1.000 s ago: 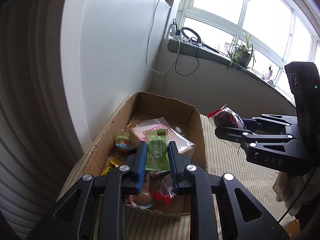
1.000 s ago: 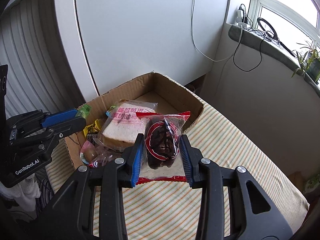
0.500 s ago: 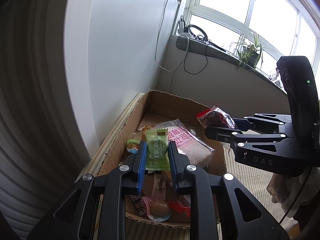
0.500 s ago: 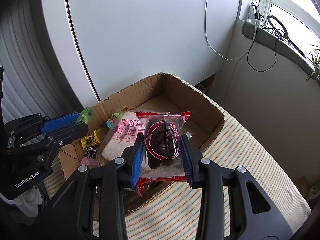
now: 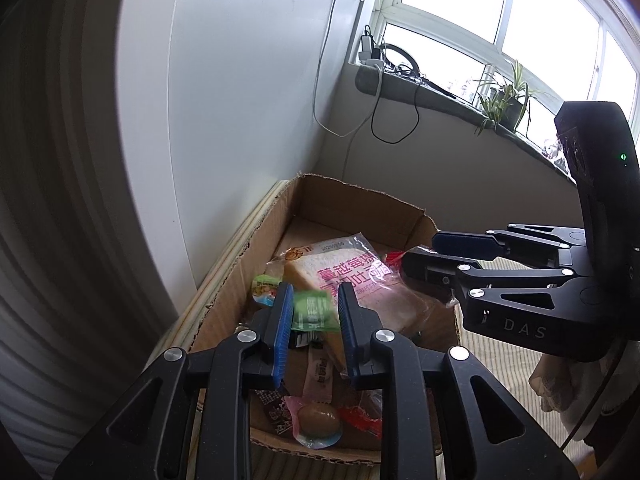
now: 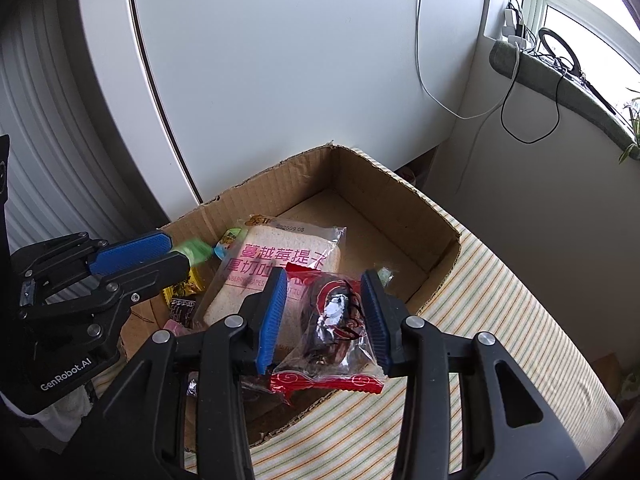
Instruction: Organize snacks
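An open cardboard box [image 5: 360, 188] [image 6: 380, 200] holds a sliced-bread packet [image 5: 340, 276] [image 6: 272, 264] and smaller snacks. My left gripper [image 5: 315, 292] [image 6: 176, 251] hovers over the box's near left part. A green packet [image 5: 312, 312] [image 6: 195, 249] sits tilted and blurred between its parted fingers, slipping down. My right gripper [image 6: 326, 280] [image 5: 420, 250] is above the box's front right edge. Its jaws stand apart, and the red-and-clear packet of dark fruit [image 6: 332, 328] [image 5: 394, 258] hangs low and loose between them.
The box sits on a striped cloth surface [image 6: 500, 300] against a white panel. Inside it lie a jelly cup [image 5: 318, 420], a yellow packet [image 6: 188, 284] and wrappers. A windowsill with cables and a plant [image 5: 504, 96] runs behind. A pale cloth [image 5: 560, 380] hangs at the right.
Both grippers moved forward over the box. Their fingers have spread a little. The green packet tilted and blurred, and the red packet dropped lower between the right fingers.
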Available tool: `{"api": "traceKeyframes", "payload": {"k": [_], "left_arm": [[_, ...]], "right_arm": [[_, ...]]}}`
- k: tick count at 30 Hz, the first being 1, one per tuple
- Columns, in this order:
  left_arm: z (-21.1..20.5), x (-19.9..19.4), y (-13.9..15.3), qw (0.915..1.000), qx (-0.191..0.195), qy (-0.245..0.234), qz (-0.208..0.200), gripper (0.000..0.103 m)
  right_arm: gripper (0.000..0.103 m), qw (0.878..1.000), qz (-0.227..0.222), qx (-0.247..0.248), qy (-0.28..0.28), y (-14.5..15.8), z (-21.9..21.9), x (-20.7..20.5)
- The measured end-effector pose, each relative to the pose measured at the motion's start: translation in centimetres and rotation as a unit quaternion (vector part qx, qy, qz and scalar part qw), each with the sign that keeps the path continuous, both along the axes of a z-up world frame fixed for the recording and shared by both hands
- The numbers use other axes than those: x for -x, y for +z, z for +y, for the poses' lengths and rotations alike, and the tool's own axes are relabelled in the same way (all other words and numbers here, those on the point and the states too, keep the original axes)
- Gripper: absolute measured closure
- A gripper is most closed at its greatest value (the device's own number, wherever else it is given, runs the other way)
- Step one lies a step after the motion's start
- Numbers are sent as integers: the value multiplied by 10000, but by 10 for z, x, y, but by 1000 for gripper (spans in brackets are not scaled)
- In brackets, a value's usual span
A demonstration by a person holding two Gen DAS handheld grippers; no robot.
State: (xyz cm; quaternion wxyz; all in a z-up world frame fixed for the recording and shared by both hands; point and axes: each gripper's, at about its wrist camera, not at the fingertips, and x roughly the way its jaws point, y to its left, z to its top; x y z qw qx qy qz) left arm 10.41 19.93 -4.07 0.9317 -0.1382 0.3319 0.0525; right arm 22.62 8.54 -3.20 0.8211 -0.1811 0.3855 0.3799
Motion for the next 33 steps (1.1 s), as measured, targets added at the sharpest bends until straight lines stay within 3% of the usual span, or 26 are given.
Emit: {"api": "traceKeyframes", "payload": {"k": [5,8,10,15,33], "left_arm": [[-3,0,1,10000,-53,30,29,81],[-5,2,2,9999,-86,47,35,72],[-5,4,3,9999,-109,69,9,60],[-5,8,5,9998,-189,91,2,53],[-17,51,25,9980,-490,359,-199,30]], "right_arm": [[57,10000,-9,-35,12,2,-5,2],[55,10000,-27,-52,-10,4,-9,4],[43,10000,-63,-64,-35,6,-11,6],[31,9998,-145,-106,-96,12,-17,14],[27,9962,-518,-392,-576,42,-62,53]]}}
